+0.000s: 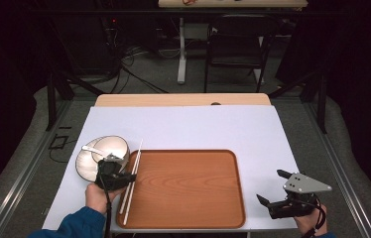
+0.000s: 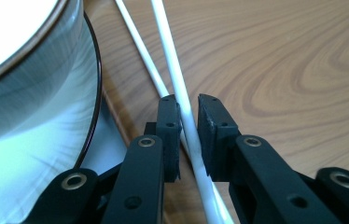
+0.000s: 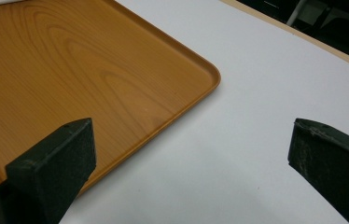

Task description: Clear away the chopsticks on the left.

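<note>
A wooden tray (image 1: 188, 193) lies on the white-covered table (image 1: 183, 129), and what it carries sits at its left edge: two white chopsticks (image 1: 133, 178) lying lengthwise along the rim, close together and crossing each other in the left gripper view; the rest of the tray's floor is bare wood grain. Just left of the tray, on the table, stands a shallow bowl (image 1: 111, 148) tilted against or resting on a pale plate (image 1: 87, 163), with a white spoon (image 1: 92, 148) lying across them; what is inside the bowl cannot be told. The left hand-held gripper (image 1: 115, 173) reaches over the tray's left rim beside the bowl, and its view shows one chopstick (image 2: 182, 107) running between its jaws, which stand narrowly apart; the left pad touches the stick, while a thin gap shows at the right pad, so the grip looks loose rather than clamped. The second chopstick (image 2: 140, 51) passes just outside the left jaw. The right hand-held gripper (image 1: 275, 191) rests near the table's right front corner, clear of the tray, jaws wide apart with nothing between them, aimed toward the tray's near right corner (image 3: 212, 77).
</note>
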### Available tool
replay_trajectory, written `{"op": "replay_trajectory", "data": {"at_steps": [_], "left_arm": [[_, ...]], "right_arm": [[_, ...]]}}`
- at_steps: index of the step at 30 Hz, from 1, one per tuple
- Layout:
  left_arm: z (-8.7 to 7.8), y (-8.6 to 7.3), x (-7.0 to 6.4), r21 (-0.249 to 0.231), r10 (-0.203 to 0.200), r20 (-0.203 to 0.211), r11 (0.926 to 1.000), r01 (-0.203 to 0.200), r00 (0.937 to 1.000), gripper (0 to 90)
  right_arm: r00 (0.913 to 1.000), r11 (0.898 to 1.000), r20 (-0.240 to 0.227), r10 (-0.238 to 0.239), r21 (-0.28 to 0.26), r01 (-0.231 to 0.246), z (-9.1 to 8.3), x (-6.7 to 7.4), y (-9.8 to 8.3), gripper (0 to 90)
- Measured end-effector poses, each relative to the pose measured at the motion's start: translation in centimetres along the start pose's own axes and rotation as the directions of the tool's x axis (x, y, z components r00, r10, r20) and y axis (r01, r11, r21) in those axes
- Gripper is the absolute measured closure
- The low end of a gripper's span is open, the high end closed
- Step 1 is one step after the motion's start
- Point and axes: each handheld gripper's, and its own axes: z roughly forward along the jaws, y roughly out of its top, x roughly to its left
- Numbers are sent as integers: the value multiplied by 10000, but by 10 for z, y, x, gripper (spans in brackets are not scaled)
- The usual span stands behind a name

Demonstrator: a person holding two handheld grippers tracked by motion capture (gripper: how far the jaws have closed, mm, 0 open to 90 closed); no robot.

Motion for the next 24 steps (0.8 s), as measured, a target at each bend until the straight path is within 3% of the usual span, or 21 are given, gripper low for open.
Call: {"op": "replay_trajectory", "data": {"at_steps": [24], "left_arm": [[-4,-11,-5,676,567,-262,9962,-548,9980,740]], "right_arm": [[10000,10000,-14,-69,8,69,0,1,1,4]]}}
